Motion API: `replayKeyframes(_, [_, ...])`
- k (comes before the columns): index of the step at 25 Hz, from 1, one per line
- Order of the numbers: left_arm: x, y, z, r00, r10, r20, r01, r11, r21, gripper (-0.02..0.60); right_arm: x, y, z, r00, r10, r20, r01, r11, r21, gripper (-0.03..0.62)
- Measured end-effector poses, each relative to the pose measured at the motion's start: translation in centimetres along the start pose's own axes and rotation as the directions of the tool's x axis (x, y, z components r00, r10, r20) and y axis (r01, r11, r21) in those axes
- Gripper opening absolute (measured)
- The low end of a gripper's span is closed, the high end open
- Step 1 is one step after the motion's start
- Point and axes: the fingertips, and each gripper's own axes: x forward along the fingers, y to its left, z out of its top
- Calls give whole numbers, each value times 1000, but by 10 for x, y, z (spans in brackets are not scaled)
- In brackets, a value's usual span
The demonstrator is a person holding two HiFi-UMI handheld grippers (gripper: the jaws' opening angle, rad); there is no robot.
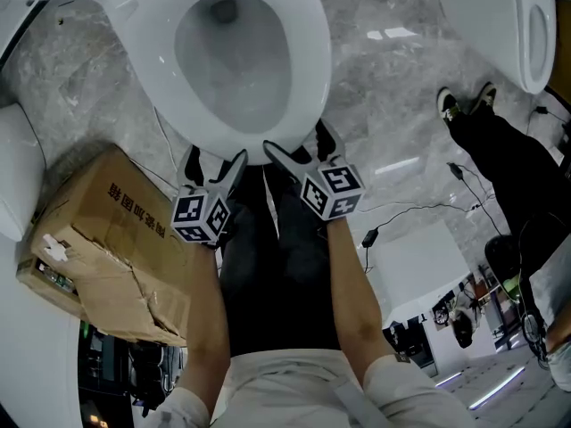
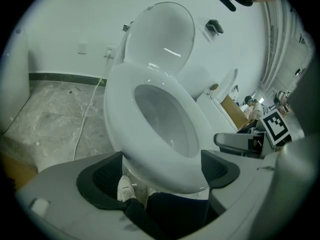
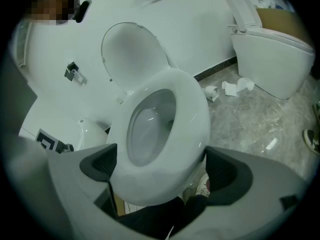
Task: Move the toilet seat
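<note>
The white toilet seat (image 1: 308, 61) lies flat on the bowl, with the lid (image 2: 160, 39) raised behind it. My left gripper (image 1: 214, 163) is open at the front rim of the bowl, left of centre. My right gripper (image 1: 299, 150) is open just beside it, right of centre. In the left gripper view the seat (image 2: 117, 104) fills the middle, and its front edge sits above the gap of the left gripper (image 2: 159, 173). The right gripper view shows the same: the seat (image 3: 195, 109) noses between the spread jaws of the right gripper (image 3: 162, 170). Neither gripper clamps anything.
A torn cardboard box (image 1: 107, 248) lies on the marble floor at my left. A second toilet (image 1: 500, 16) stands at the upper right, with a person in black (image 1: 500, 150) below it. Cables (image 1: 410, 208) cross the floor. Crumpled paper (image 3: 230, 89) lies by the wall.
</note>
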Motion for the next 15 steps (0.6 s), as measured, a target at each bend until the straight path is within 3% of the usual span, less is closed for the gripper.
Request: replayKeyframes(15, [-30,-20,21,999,-25,32,25,1000,19,465,-34,23,28,997,9,80,-12,999,35,557])
